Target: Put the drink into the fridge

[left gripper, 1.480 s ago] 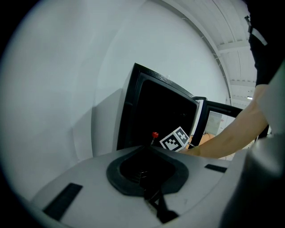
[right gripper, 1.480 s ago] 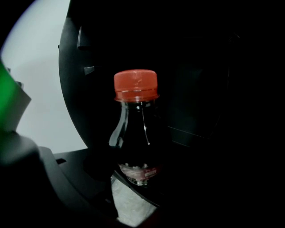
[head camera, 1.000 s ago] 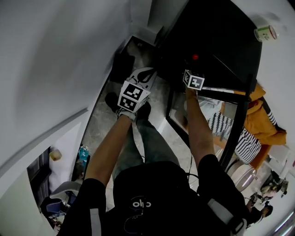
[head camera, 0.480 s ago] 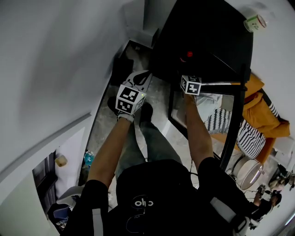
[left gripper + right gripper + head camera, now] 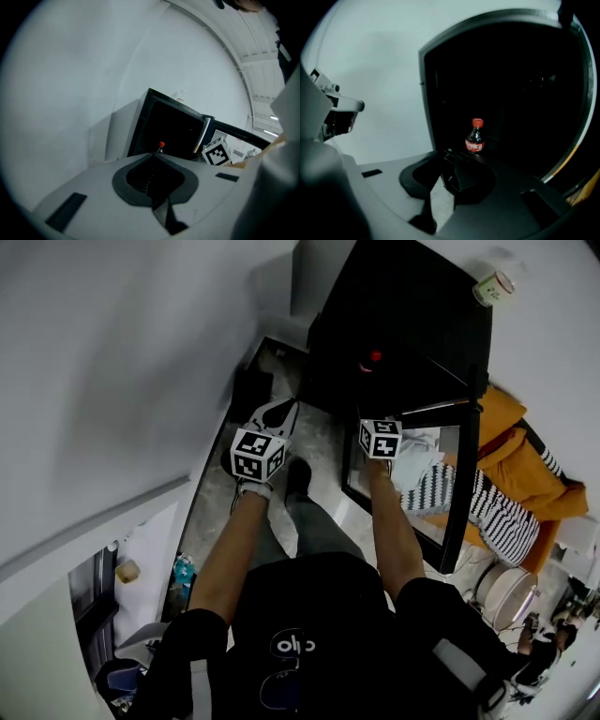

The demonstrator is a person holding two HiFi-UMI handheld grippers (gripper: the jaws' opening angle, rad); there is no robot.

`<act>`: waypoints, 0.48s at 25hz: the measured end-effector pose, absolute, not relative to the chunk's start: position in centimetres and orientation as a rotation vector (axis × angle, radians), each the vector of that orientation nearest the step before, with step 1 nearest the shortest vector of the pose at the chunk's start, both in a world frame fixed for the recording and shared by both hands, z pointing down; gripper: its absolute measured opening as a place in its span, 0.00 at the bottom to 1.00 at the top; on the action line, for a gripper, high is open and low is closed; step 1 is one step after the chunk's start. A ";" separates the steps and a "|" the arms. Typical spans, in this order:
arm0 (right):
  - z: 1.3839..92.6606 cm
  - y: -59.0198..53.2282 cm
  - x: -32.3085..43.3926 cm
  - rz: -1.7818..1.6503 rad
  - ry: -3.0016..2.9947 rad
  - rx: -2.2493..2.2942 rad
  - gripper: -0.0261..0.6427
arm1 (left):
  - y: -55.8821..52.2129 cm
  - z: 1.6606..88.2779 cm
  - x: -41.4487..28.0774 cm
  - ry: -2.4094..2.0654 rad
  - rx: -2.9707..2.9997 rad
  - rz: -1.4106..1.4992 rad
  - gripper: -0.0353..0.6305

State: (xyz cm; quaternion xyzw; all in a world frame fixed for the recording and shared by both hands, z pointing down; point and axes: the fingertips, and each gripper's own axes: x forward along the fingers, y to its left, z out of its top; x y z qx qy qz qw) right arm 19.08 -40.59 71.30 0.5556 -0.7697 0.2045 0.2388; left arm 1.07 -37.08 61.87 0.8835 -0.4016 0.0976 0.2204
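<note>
1. Both forearms (image 5: 230,549) are held stretched forward toward the open fridge (image 5: 403,315).
2. Left tongs (image 5: 157,153) are seen together, empty.
3. Right tongs (image 5: 446,153) have just been closing; narrowly apart, nothing between.
4. Bottle (image 5: 475,137) is seen upright inside the fridge, beyond the right tongs.

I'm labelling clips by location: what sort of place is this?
Probably an indoor living space: a black fridge holding a red-capped bottle, clothes heaped beside it, plain white walls.

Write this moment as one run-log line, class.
bottle: upright inside fridge | fridge: open | right gripper: jaws just been closing, nothing between | left gripper: shut, empty
</note>
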 end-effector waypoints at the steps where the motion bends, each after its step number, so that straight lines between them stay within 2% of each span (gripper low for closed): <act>1: 70.4 -39.9 18.6 0.555 -2.122 1.519 0.15 | -36.8 61.5 0.7 -1.126 2.418 0.254 0.06; 7: 64.6 -36.2 15.6 0.480 -2.196 1.506 0.06 | -34.3 58.3 -1.2 -1.144 2.375 0.158 0.06; 12: 60.5 -32.4 12.4 0.478 -2.231 1.522 0.05 | -30.9 55.6 -4.1 -1.147 2.412 0.133 0.06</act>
